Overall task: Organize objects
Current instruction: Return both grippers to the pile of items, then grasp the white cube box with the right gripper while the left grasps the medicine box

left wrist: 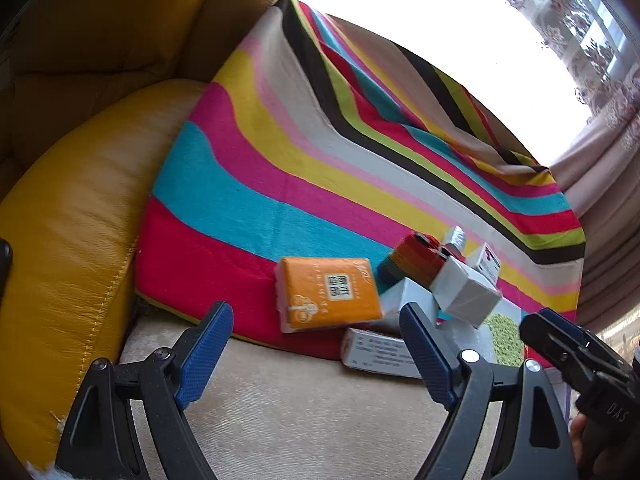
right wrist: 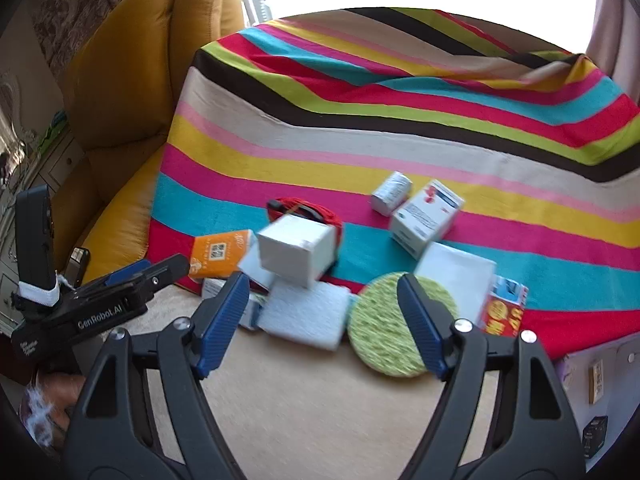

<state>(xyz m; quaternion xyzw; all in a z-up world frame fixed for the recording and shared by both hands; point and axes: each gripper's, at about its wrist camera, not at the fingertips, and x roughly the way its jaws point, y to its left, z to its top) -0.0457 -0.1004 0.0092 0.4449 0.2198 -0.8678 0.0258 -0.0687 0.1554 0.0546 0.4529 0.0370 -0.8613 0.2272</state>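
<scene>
My left tongs (left wrist: 316,354) gape with nothing between them, above the beige seat (left wrist: 280,408). Right tongs (right wrist: 322,320) also apart and empty, over a green round pad (right wrist: 380,332). Just beyond on the striped blanket (right wrist: 360,160): orange pack (left wrist: 328,294), white cube (right wrist: 296,250), white pad (right wrist: 304,314), red-lettered box (right wrist: 426,216), small box (right wrist: 391,193). Yellow armrest (left wrist: 68,248) at the left.

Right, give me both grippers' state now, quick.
Left gripper: open, jaws wide, nothing between them.
Right gripper: open, holding nothing, above the green round pad.
</scene>
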